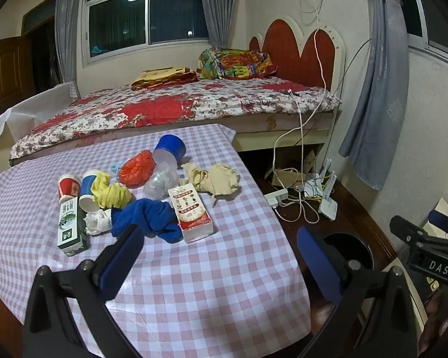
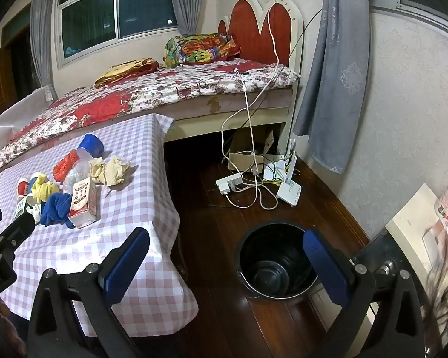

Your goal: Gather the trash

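Both tools are hanging spread and empty: left tool (image 1: 215, 256) facing the trash pile (image 1: 152, 197) ahead on the tabletop (image 1: 224, 298), right tool (image 2: 227, 265) hovering over the bucket (image 2: 276, 265), presumably the drop point.

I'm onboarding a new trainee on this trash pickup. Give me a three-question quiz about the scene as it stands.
1. True or false: the black bucket stands on the floor beside the table.
2. The blue cloth touches which box? A) red-and-white carton B) green box
3. Fill in: the left gripper has its jaws ____.

Key: 1 true; 2 A; 3 open.
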### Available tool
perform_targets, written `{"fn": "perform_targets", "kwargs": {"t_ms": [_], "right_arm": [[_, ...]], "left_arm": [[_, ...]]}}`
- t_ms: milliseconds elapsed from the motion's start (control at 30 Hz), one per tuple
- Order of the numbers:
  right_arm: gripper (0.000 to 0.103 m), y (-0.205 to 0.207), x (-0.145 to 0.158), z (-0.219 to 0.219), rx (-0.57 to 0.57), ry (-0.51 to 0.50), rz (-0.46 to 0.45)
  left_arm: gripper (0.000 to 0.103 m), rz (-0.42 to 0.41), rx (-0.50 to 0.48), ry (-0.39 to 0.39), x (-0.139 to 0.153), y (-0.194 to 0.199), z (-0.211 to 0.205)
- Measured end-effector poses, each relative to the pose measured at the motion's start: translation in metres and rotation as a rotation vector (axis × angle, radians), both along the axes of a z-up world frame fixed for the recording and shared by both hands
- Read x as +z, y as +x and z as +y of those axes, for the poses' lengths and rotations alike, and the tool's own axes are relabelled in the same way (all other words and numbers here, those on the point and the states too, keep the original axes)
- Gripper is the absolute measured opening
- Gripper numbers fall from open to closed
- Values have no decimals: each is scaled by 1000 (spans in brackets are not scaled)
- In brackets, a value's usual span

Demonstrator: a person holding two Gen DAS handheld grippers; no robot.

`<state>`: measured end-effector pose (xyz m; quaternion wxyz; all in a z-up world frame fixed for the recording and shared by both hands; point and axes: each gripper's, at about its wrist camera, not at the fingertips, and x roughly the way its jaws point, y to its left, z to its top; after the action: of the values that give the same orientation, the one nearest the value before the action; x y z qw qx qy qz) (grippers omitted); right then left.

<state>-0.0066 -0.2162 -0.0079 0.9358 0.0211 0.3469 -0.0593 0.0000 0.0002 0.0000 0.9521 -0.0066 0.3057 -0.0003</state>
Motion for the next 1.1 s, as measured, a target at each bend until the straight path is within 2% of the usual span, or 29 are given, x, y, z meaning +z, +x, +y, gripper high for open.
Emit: {"fn": "perform_targets", "kwargs": {"t_ms": [1100], "right_arm": [[103, 0, -2, 2, 0, -1, 2]], "left_arm": [[103, 2, 1, 3, 0, 0, 0]]}}
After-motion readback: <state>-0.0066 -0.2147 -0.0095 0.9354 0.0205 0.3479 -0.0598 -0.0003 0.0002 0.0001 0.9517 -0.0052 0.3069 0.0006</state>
